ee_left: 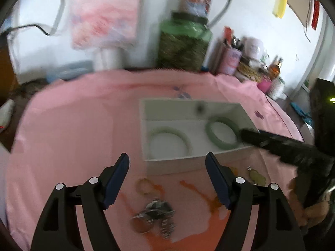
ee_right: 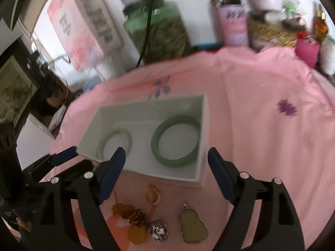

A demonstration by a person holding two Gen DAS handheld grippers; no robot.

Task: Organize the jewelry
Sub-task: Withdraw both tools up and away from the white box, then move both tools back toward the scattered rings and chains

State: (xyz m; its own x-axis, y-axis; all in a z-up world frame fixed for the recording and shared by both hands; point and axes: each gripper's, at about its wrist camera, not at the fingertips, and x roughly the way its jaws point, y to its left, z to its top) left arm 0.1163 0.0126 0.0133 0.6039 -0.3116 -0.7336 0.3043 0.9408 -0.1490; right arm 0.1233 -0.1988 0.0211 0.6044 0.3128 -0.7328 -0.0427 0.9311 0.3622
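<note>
Before the white box point(ee_right: 201, 146) with two green bangles point(ee_right: 177, 141), we hold both grippers, left point(ee_left: 167, 177) and right point(ee_right: 166, 171), wide and empty; a ring point(ee_right: 152, 195), pendant point(ee_right: 193, 228) and amber chain point(ee_right: 129, 213) lie near.

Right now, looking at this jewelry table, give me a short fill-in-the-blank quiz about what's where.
1. The white box holds ____ green bangles.
2. The darker bangle lies in the box on the side nearer the ____ gripper, by the right wrist view.
3. The gourd-shaped pendant lies on the ____ tablecloth, outside the box.
4. Both the left gripper and the right gripper are ____, with nothing between their fingers.

Missing words: two; right; pink; open
</note>
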